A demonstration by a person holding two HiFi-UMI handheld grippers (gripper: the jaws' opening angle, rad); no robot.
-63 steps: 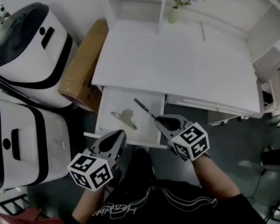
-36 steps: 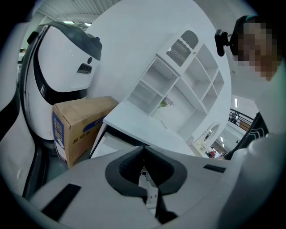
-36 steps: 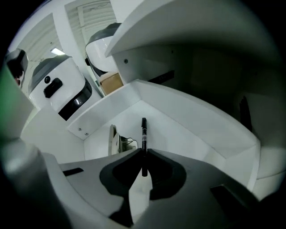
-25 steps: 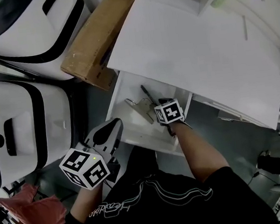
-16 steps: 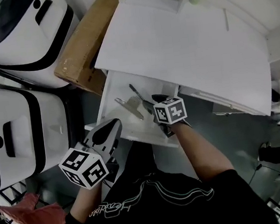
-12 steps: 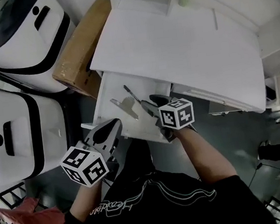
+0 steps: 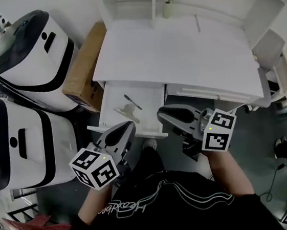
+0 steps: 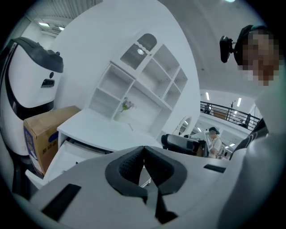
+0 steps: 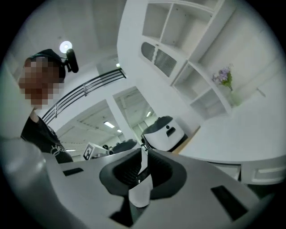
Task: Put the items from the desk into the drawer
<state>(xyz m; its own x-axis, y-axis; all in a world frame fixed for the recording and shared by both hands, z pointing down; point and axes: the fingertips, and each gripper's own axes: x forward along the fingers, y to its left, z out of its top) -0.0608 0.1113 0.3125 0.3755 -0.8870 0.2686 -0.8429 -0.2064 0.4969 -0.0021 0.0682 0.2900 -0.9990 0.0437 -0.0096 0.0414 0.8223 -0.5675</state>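
Two items already in open drawer point(image 7: 149, 117): binder clip point(image 7: 127, 110), with pen point(image 7: 133, 102) just behind it. Worktop point(image 7: 178, 56) behind drawer looks almost bare. Flower vase point(image 7: 167, 3) stands far behind drawer. One slim thing point(image 7: 198, 24) lies back and right of drawer, too small to name; maybe one more for you.

Your left claw point(image 8: 144, 147): fully closed, empty, in front of drawer. Your right claw point(image 9: 142, 152): has just been closing, now down to thin slit, nothing in it, in front of drawer's right corner.

Judgement: task nearly done; drawer not yet pushed in.
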